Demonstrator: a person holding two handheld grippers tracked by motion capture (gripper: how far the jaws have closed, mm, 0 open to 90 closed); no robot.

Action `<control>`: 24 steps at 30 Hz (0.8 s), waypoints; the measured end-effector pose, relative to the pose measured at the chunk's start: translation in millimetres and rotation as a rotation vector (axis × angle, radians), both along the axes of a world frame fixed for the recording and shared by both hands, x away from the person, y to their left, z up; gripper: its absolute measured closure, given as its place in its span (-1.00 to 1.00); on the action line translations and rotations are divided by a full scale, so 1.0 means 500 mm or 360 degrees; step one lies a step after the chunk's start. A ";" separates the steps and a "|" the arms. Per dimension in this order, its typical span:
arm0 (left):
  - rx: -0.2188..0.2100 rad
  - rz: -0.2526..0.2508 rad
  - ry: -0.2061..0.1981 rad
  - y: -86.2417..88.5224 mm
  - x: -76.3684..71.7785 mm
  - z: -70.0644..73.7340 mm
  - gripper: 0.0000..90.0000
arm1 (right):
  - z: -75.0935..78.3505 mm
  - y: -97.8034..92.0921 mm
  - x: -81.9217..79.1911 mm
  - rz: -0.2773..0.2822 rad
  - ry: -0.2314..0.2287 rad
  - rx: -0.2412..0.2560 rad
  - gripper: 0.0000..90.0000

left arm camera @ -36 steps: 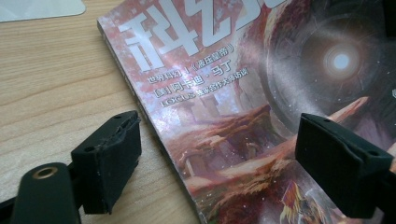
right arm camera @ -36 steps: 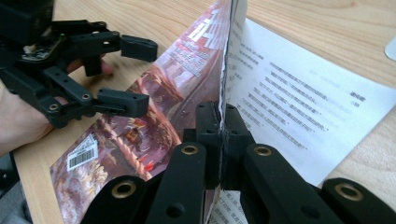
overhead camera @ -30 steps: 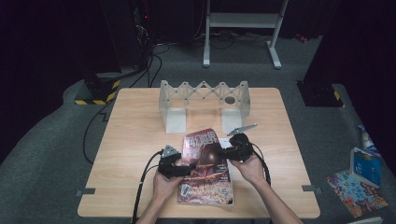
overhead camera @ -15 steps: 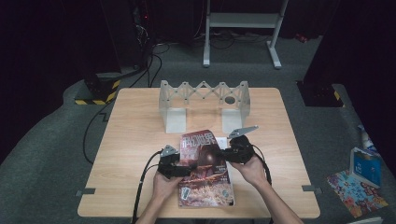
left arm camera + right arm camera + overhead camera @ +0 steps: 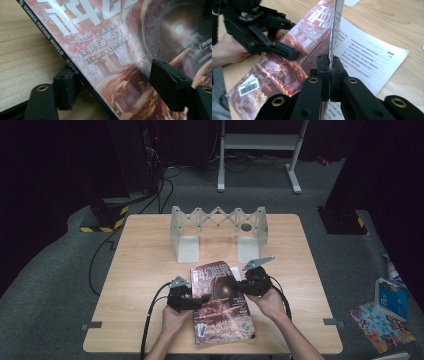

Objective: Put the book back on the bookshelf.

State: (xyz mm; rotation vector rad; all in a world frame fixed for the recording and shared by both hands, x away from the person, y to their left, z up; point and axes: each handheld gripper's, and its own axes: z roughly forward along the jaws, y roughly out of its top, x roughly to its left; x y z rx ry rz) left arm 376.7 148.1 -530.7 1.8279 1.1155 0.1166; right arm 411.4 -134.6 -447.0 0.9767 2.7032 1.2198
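Lifting the cover of the science-fiction magazine (image 5: 220, 302) looks to be the step in hand; the magazine lies near the front edge of the wooden table (image 5: 145, 270), in front of the white folding rack (image 5: 218, 227). In the right gripper view the right gripper (image 5: 329, 72) has its jaws pinched tight on the free edge of the cover (image 5: 312, 22), which stands nearly upright, with a printed inside page (image 5: 364, 57) lying flat beneath it on the table. In the left gripper view the left gripper (image 5: 112, 82) has its jaws set wide astride the spine side of the magazine, one pad low beside the spine (image 5: 50, 42) and the other over the cover art; whether either pad presses on the paper I cannot tell.

My worry is the thin cover; it is held by a narrow bite at its edge, so a hard or crooked swing could crease or tear it, or let it slip free and fall shut. If the left gripper does not bear down, the whole magazine may slide or lift with the cover; further pages may also rise with it, since the paper clings together.
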 end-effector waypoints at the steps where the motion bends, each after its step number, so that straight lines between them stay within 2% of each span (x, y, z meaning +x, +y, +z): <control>1: -0.0006 0.0004 0.0003 0.001 0.000 0.000 -0.31 | -0.003 -0.001 0.001 -0.0005 0.0008 -0.0006 0.97; 8: 0.0025 0.0020 0.0005 0.000 -0.001 0.000 -0.11 | -0.025 0.001 0.004 -0.0053 0.0012 -0.0068 0.96; 13: 0.0034 0.0044 -0.0004 -0.004 -0.003 -0.002 0.07 | -0.042 -0.005 0.006 -0.0119 0.0032 -0.0077 0.92; 17: 0.0058 0.0032 -0.0017 -0.004 -0.002 -0.002 0.20 | -0.060 -0.008 0.007 -0.0176 0.0037 -0.0110 0.85; 24: 0.0045 0.0042 -0.0001 -0.004 -0.003 -0.002 0.25 | -0.071 -0.009 0.007 -0.0231 0.0039 -0.0132 0.69</control>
